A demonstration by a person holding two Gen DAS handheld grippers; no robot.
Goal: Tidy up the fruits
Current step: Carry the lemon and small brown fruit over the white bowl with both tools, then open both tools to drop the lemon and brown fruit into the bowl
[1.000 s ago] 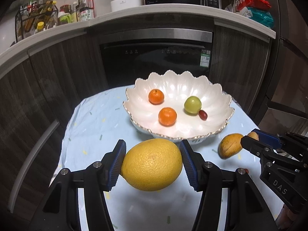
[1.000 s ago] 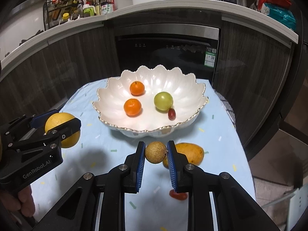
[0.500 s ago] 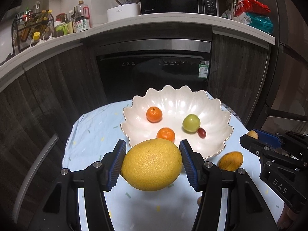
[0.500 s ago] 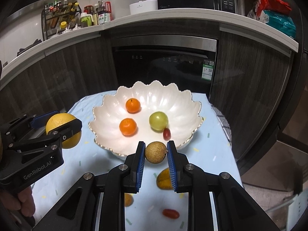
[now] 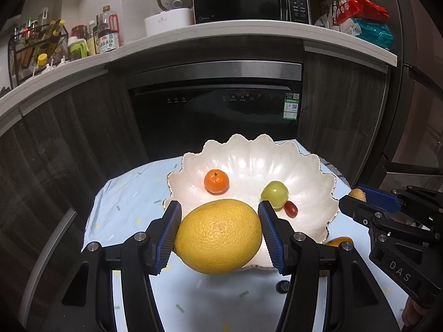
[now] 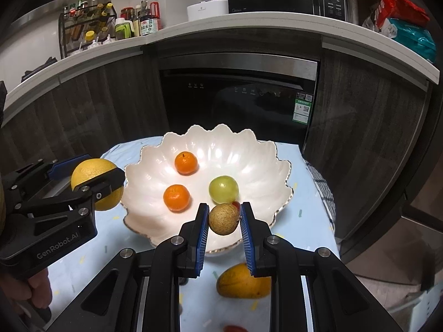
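Both grippers risen since earlier | left gripper [image 5: 220, 235] clamps grapefruit [image 5: 218, 236], hiding one tangerine | right gripper [image 6: 223, 221] clamps longan [image 6: 223, 219] over bowl [image 6: 249, 149], red grape mostly hidden

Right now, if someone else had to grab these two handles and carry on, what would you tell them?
Left gripper: shut on the big yellow citrus, held up at the near left rim of the white bowl.
Right gripper: shut on a small brown round fruit, raised over the bowl's near rim.
Done: two oranges, a green fruit and a small red fruit lie in the bowl.
Left: set both held fruits in the bowl, then fetch the mango and a small red fruit from the tablecloth.
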